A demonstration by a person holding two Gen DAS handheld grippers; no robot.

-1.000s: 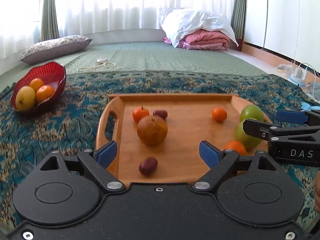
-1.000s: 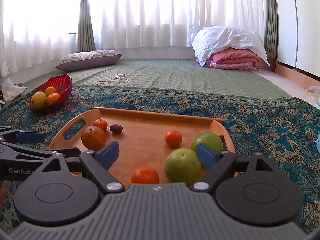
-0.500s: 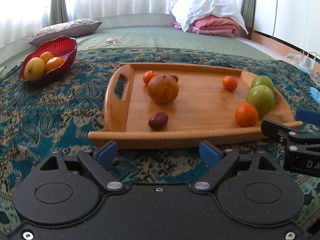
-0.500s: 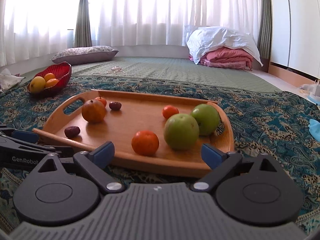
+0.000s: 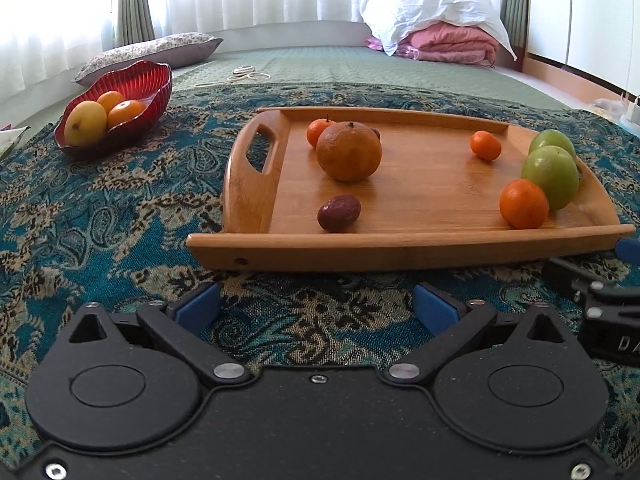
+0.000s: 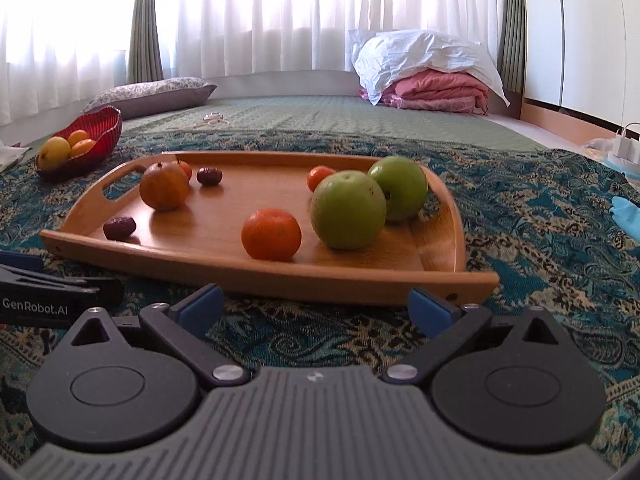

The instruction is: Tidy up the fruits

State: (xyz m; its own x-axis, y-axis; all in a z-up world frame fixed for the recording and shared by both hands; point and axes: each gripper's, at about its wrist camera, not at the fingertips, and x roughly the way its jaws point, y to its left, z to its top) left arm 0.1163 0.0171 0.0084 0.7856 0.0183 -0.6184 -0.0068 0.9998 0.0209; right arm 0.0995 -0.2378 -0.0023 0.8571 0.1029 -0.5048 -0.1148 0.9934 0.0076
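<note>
A wooden tray [image 5: 400, 248] lies on the patterned rug. It holds a large orange [image 5: 348, 151], a dark date [image 5: 339, 213], small oranges [image 5: 523, 203] and two green apples [image 5: 551, 176]. My left gripper [image 5: 316, 304] hovers low over the rug just short of the tray's front rim, jaws opening with nothing between them. In the right wrist view my right gripper [image 6: 316, 304] sits the same way before the tray [image 6: 280, 276], jaws opening and empty, nearest an orange [image 6: 271, 234] and a green apple [image 6: 347, 210]. A red bowl [image 5: 136, 80] with yellow and orange fruit stands far left.
A grey pillow [image 5: 160, 50] and a coiled cable [image 5: 244, 74] lie on the green mat behind. Folded pink and white bedding [image 5: 440, 32] is piled at the back right. A charger [image 6: 624, 146] and a blue item [image 6: 628, 216] sit at the right.
Both grippers have sunk and drawn back from over the tray to just in front of its rim. Their jaws stand a little wider. The fruit has not moved.
</note>
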